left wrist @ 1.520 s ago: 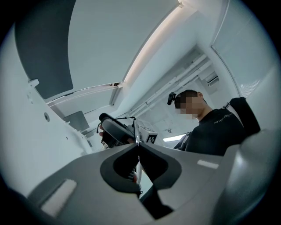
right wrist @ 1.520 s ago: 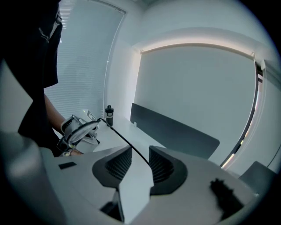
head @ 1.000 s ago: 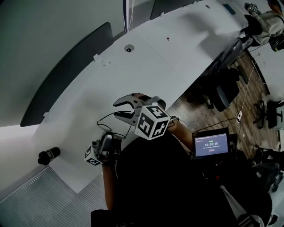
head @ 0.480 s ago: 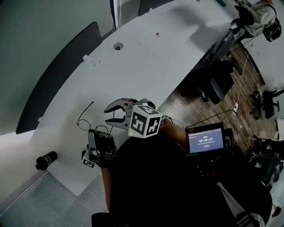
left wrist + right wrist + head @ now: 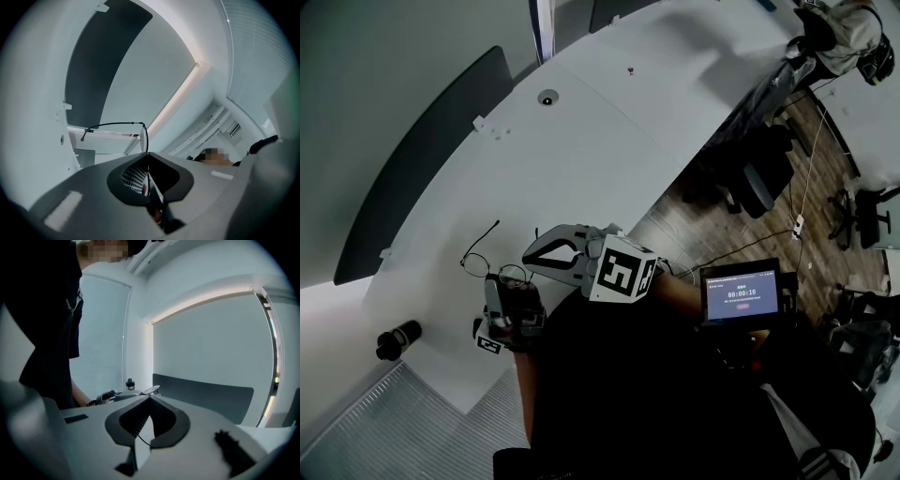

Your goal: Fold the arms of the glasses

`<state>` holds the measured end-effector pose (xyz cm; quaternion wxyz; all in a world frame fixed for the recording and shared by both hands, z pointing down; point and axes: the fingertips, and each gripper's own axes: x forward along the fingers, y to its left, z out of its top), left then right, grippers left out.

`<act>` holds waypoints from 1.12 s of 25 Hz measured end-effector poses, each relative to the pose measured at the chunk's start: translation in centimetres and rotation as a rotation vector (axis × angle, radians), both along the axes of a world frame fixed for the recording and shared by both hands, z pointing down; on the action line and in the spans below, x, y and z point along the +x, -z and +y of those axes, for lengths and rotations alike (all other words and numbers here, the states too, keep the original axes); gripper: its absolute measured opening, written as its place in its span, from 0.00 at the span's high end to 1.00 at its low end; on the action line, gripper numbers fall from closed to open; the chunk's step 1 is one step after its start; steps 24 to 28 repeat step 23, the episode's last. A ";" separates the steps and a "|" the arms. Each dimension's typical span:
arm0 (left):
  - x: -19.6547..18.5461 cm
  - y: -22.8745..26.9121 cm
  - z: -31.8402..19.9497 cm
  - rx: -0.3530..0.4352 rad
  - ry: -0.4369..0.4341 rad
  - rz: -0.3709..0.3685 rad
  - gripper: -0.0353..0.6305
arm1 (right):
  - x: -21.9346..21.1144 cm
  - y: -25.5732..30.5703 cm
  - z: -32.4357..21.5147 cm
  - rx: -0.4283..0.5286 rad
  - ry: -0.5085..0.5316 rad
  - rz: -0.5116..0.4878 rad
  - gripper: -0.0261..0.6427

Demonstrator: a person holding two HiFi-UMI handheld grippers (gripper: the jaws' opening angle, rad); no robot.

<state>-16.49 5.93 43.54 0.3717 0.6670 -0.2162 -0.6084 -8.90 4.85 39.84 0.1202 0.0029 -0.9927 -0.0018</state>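
Note:
Thin wire-framed glasses [image 5: 480, 260] are held just above the white table [image 5: 609, 131], one arm [image 5: 492, 230] sticking out over it. My left gripper [image 5: 514, 281] is shut on the frame at a lens. In the left gripper view the lens rim [image 5: 145, 137] rises edge-on from the closed tips [image 5: 148, 153], the arm [image 5: 110, 125] running left. My right gripper [image 5: 530, 256] has its tips together beside that lens. In the right gripper view a thin dark wire [image 5: 140, 440], seemingly the other arm, lies between the shut jaws [image 5: 150, 397].
A black cylinder [image 5: 401, 336] lies on the table's near left corner. A dark panel [image 5: 422, 150] runs along the far side. The table edge drops to wooden floor with chairs [image 5: 759, 187] at right. A small timer screen [image 5: 741, 295] is by my body.
The right gripper's jaws, wide open in both earlier frames, are now closed, and it has shifted toward the glasses. The left gripper and glasses moved left, then held.

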 end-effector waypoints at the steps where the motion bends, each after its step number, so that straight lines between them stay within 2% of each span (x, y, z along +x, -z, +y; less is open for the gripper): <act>1: -0.1 -0.1 0.0 -0.001 0.005 0.003 0.93 | -0.2 -0.3 0.4 0.008 0.009 0.011 0.95; 8: -0.1 -0.2 0.1 -0.005 0.013 0.001 0.93 | -0.8 -0.7 1.7 -0.033 0.036 0.003 0.95; 16: -0.2 -0.3 0.3 -0.006 0.013 -0.006 0.93 | -0.4 -0.8 1.4 -0.088 0.010 -0.017 0.95; 28: -0.4 0.0 0.2 -0.005 0.011 -0.015 0.93 | -0.8 -0.4 1.2 -0.078 0.013 -0.026 0.95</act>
